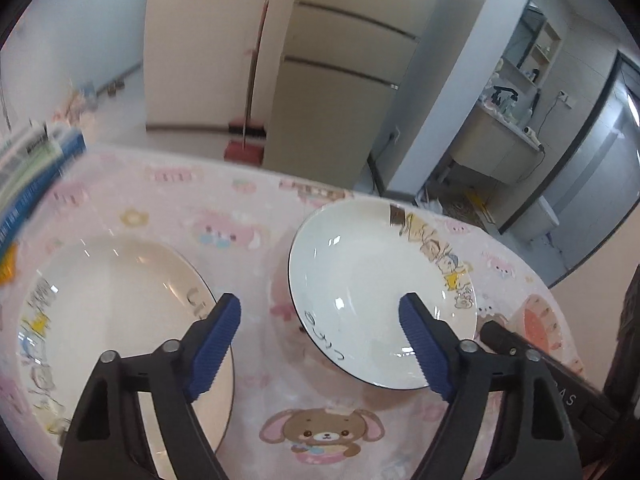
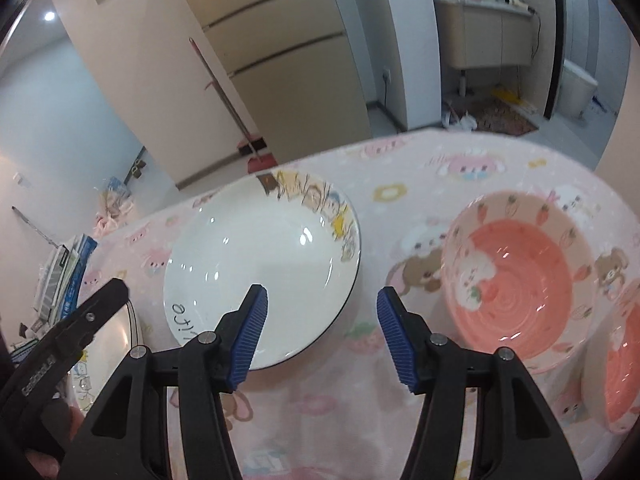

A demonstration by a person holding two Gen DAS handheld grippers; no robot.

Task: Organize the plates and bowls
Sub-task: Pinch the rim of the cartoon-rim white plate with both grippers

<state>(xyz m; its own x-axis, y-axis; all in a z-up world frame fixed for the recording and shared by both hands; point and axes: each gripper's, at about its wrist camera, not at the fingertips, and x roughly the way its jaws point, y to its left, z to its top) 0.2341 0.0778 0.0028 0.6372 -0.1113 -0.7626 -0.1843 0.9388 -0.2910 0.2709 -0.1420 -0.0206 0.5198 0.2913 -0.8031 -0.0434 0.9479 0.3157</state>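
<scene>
Two white plates with cartoon rims lie on the pink tablecloth. In the left wrist view one plate (image 1: 112,320) is at the left and the other plate (image 1: 372,288) is at the right. My left gripper (image 1: 320,312) is open and empty, above the cloth between them. In the right wrist view my right gripper (image 2: 322,308) is open and empty, over the right edge of the white plate (image 2: 260,264). A pink strawberry bowl (image 2: 520,280) stands to its right. A second pink bowl (image 2: 616,368) is at the right edge. The left gripper's body (image 2: 68,336) shows at the lower left.
A stack of booklets (image 1: 32,168) lies at the table's left end. The table's far edge (image 1: 256,170) drops to the floor, with a fridge (image 1: 340,92) and a broom (image 1: 250,120) behind it. The right gripper's body (image 1: 552,376) shows at lower right.
</scene>
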